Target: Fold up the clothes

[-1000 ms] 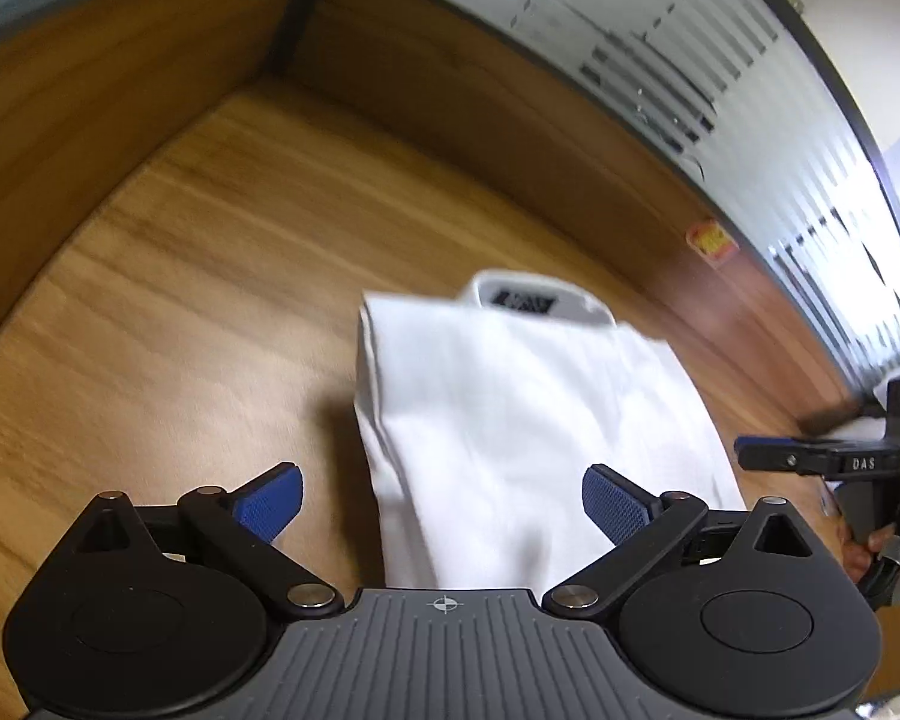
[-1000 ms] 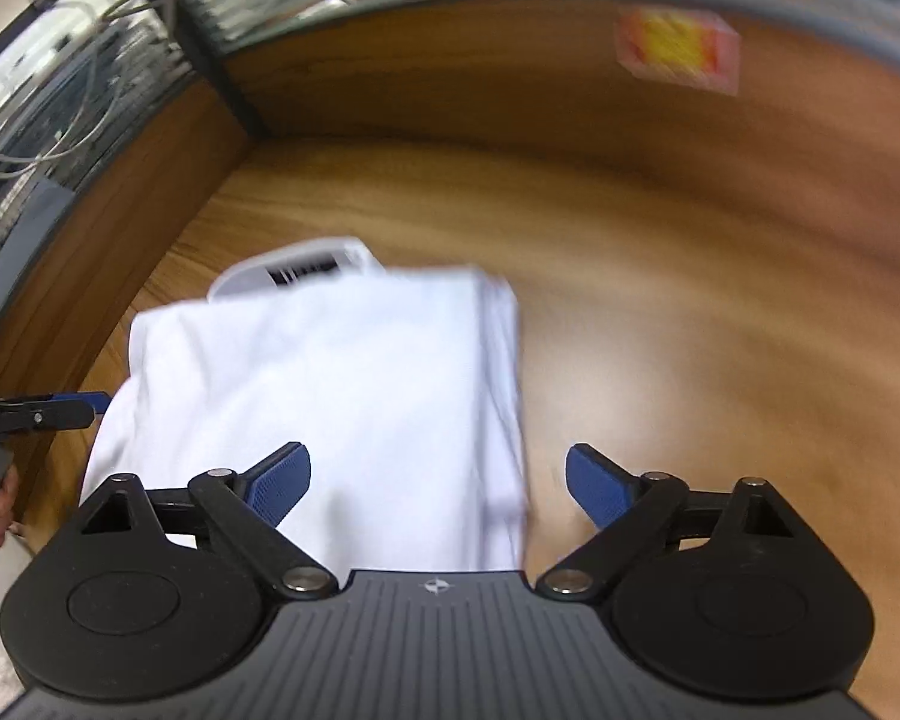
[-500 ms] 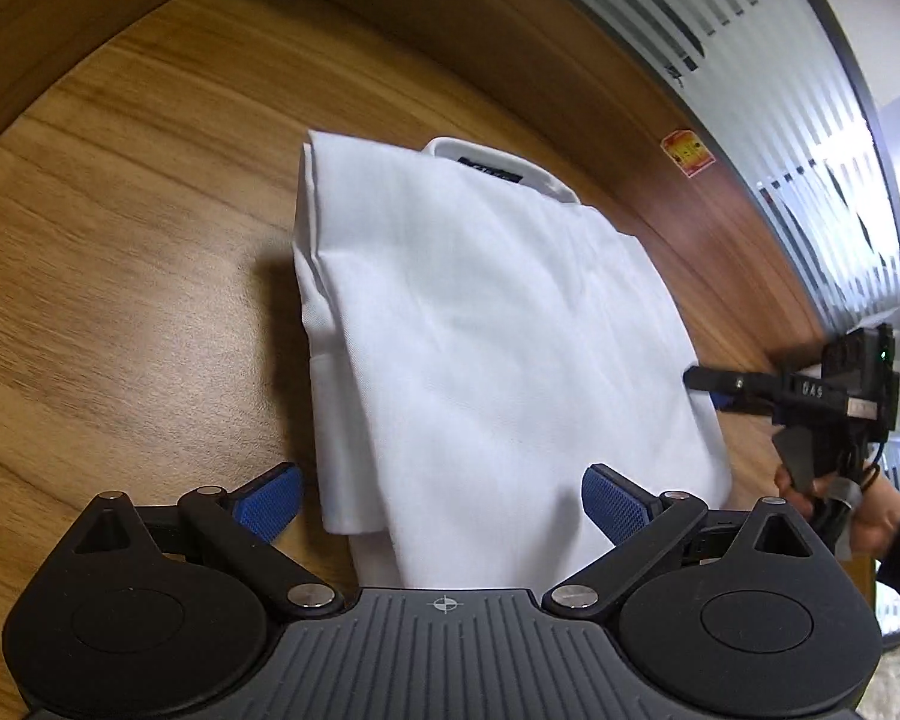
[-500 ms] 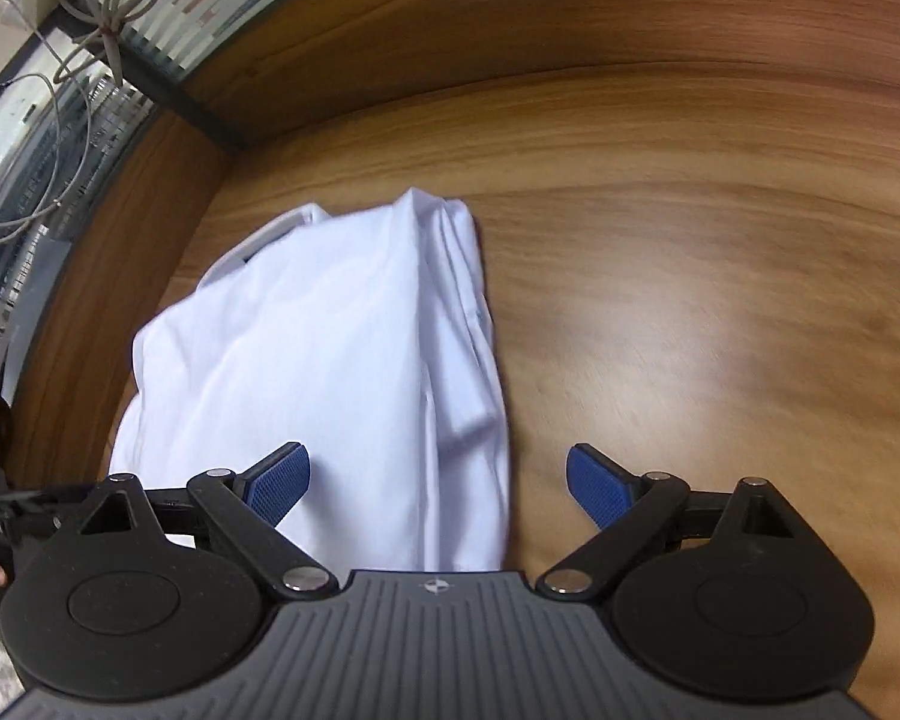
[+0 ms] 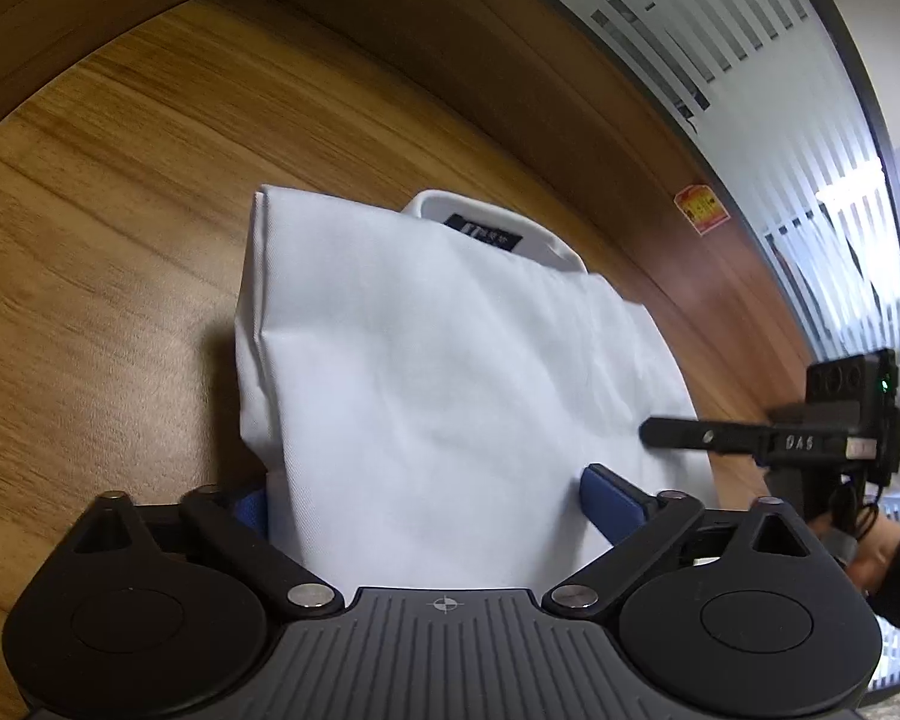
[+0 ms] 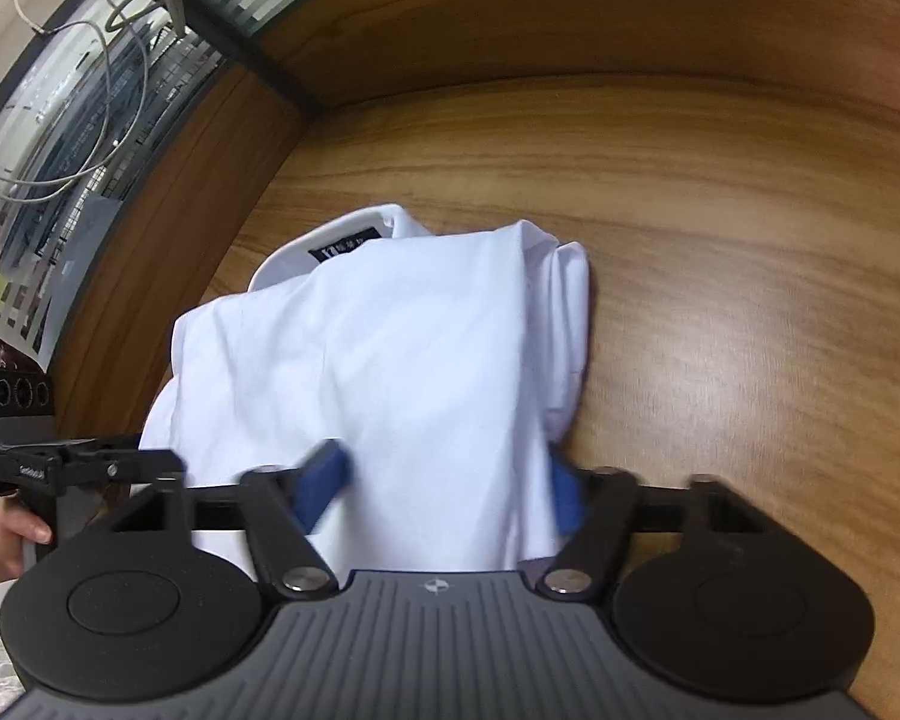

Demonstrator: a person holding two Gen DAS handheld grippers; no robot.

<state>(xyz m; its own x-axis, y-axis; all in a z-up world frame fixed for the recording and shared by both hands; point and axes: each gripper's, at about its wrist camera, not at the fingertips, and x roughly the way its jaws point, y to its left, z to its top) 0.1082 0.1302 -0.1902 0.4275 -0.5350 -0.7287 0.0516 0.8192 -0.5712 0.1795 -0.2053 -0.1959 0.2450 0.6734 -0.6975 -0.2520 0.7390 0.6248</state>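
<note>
A white folded shirt [image 5: 438, 372] lies on the wooden table [image 5: 90, 240], its collar with a dark label [image 5: 486, 234] at the far end. My left gripper [image 5: 432, 504] stands open astride the shirt's near end, its left pad partly hidden behind the cloth. In the right wrist view the same shirt [image 6: 390, 360] has its near end between the blurred pads of my right gripper [image 6: 444, 489], whose jaws are partway in but still apart. Each gripper shows in the other's view: the right gripper [image 5: 678, 437] at the shirt's right edge, the left gripper [image 6: 150, 462] at its left edge.
Wooden wall panels [image 5: 510, 90] close off the table's far sides, with frosted glass above and a red-yellow sticker [image 5: 702, 211]. Loose cables [image 6: 90, 60] hang behind the partition. A person's hand [image 6: 6, 534] holds the left gripper. Bare table [image 6: 750, 300] spreads to the shirt's right.
Both grippers have come down and forward onto the shirt's near end. The right gripper's fingers have drawn closer together; the left gripper's fingers keep their width.
</note>
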